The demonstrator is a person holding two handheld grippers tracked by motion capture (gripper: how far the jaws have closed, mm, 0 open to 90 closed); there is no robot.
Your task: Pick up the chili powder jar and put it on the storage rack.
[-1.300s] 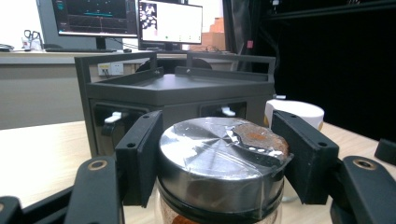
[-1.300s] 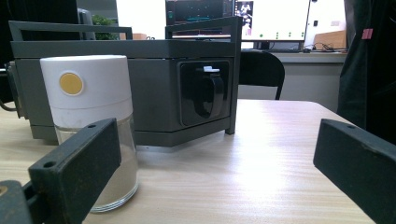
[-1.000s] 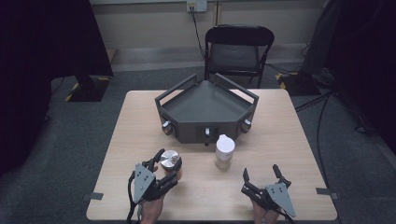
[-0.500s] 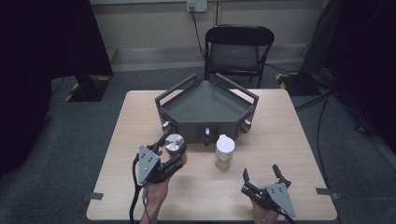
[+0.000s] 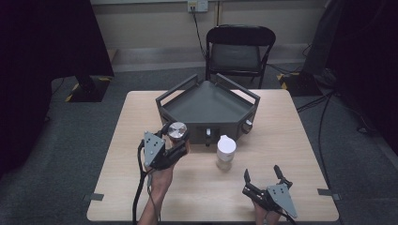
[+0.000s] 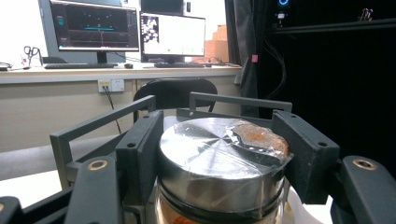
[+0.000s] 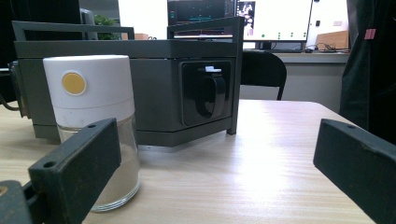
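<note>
My left gripper [image 5: 177,138] is shut on a jar with a shiny metal lid [image 5: 177,130] and holds it lifted just in front of the dark grey tray [image 5: 206,101]. In the left gripper view the black pads [image 6: 140,154] press both sides of the metal-lidded jar [image 6: 222,161], whose lid bears clear film and a rusty patch. A glass jar with a white cap [image 5: 225,152] stands on the table before the tray. My right gripper [image 5: 263,176] rests open near the table's front right. The white-capped jar [image 7: 91,121] stands beyond its left jaw.
The wooden table [image 5: 291,140] carries the tray [image 7: 154,84] at its back middle. A black folding chair [image 5: 239,49] stands behind the table. Cables run on the floor at the right. Monitors sit on a desk [image 6: 116,70] in the background.
My left gripper has carried the metal-lidded jar up and away from me, toward the tray's front left. The right gripper has stayed in place.
</note>
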